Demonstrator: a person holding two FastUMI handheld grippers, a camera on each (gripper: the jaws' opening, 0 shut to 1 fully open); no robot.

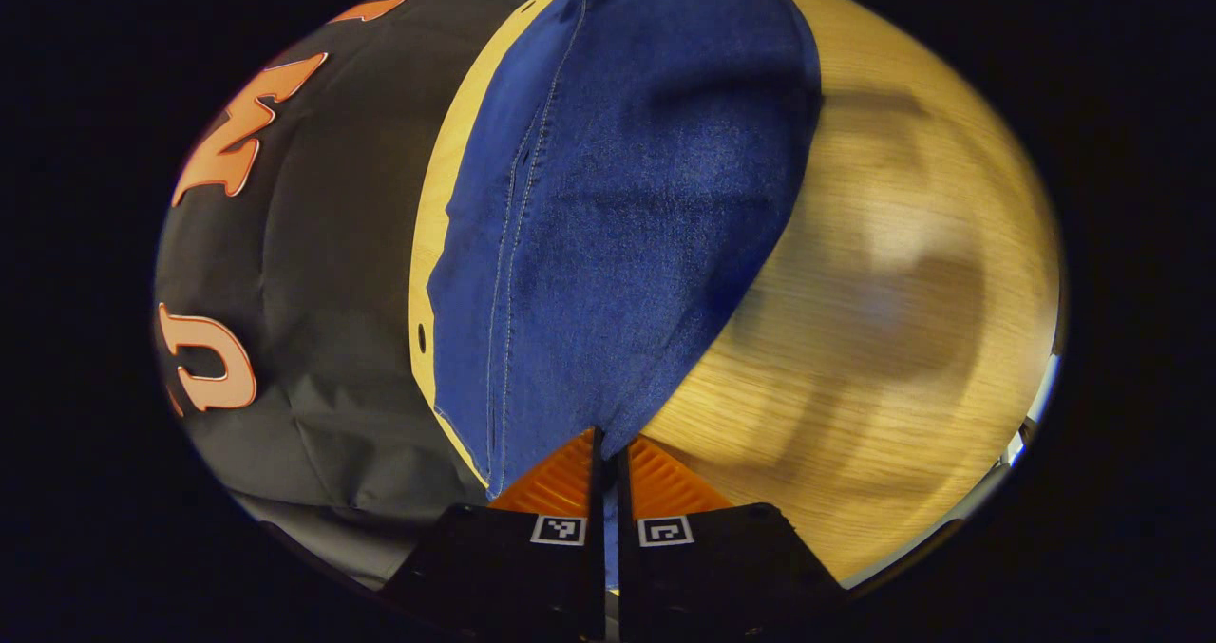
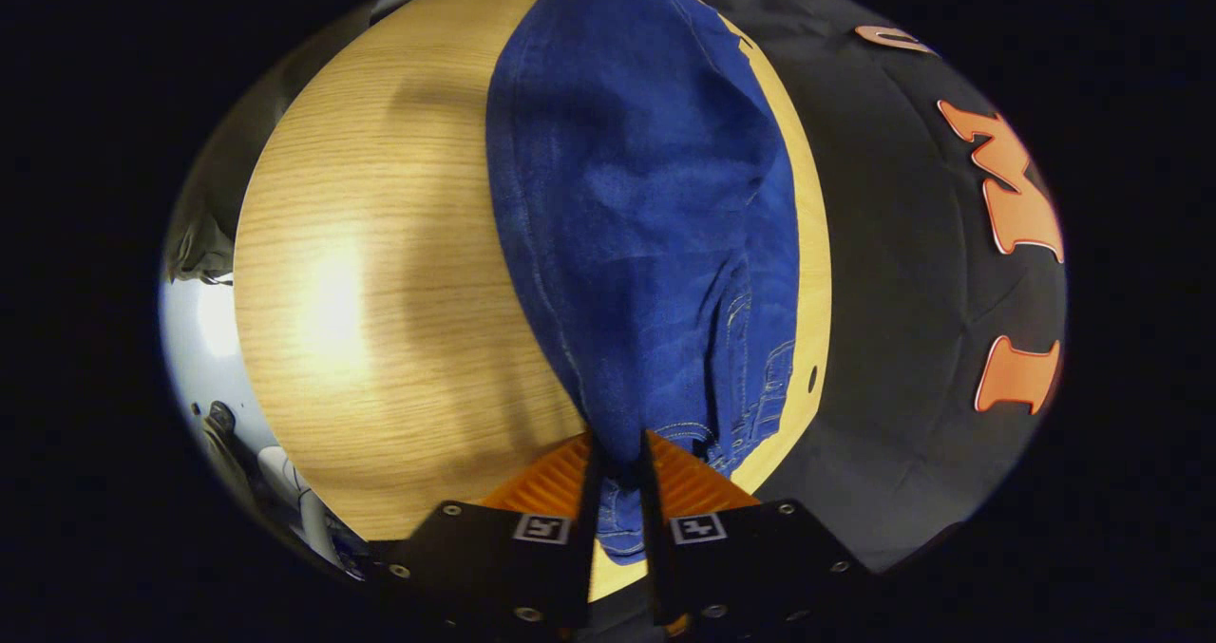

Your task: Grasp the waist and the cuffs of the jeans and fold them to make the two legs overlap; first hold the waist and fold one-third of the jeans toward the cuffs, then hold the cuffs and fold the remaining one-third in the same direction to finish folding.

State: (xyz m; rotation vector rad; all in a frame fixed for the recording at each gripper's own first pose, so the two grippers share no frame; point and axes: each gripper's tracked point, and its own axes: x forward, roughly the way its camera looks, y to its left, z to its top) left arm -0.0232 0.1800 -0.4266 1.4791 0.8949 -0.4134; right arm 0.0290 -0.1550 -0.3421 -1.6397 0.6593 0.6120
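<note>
Both tongs are gripping denim. In the left gripper view the left tongs [image 1: 609, 453] are standing nearly closed, with only a thin slit between the fingers, pinching an edge of the jeans [image 1: 617, 197], probably the cuffs, since a long side seam is running away from them. In the right gripper view the right tongs [image 2: 617, 458] are clamping a thicker bunch of the jeans [image 2: 636, 216] at what looks like the waist, with pocket stitching showing just beside the fingers. The jeans are stretching out long and narrow over the wooden surface [image 2: 380, 292], near its far edge beside the booth wall [image 2: 912, 244]; the legs appear to be lying one over the other, so the lengthwise fold seems done or nearly done. To do this step well, both ends should be kept equally taut and level, laying the cloth down flat with the edges matching. The left tongs should be releasing only once the cloth is resting smooth, and the waist should then be carried toward the cuffs by a third.
</note>
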